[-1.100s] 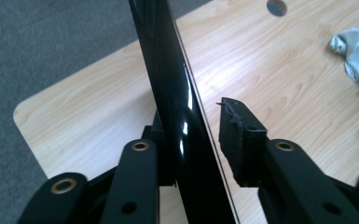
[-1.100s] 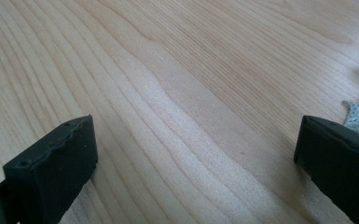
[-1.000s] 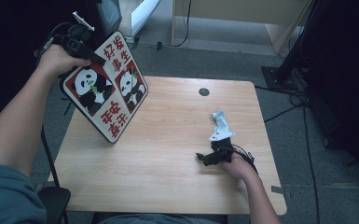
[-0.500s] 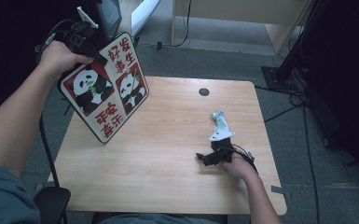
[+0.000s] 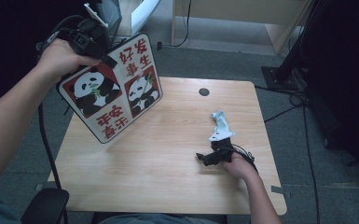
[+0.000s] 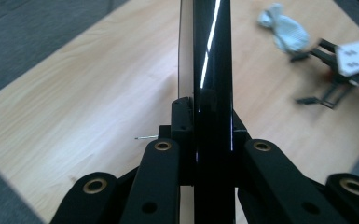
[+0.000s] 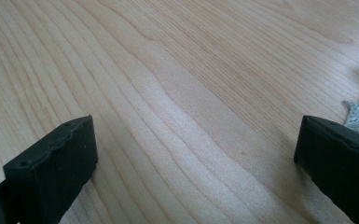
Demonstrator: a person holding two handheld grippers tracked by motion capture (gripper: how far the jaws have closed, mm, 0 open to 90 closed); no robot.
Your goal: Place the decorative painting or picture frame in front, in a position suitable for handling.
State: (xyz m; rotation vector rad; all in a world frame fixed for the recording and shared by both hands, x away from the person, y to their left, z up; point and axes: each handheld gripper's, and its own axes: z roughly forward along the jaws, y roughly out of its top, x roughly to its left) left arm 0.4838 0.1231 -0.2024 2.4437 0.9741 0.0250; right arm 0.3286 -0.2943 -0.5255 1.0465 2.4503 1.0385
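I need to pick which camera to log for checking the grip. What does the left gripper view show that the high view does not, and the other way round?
Left gripper view alone: the panda board seen edge-on as a thin dark slab, pinched between the left gripper's jaws.

High view alone: the board's printed face with two pandas and red characters, its lower corner over the table, and the person's forearms.

Both: the wooden table, the white cloth, and the right gripper resting near that cloth.
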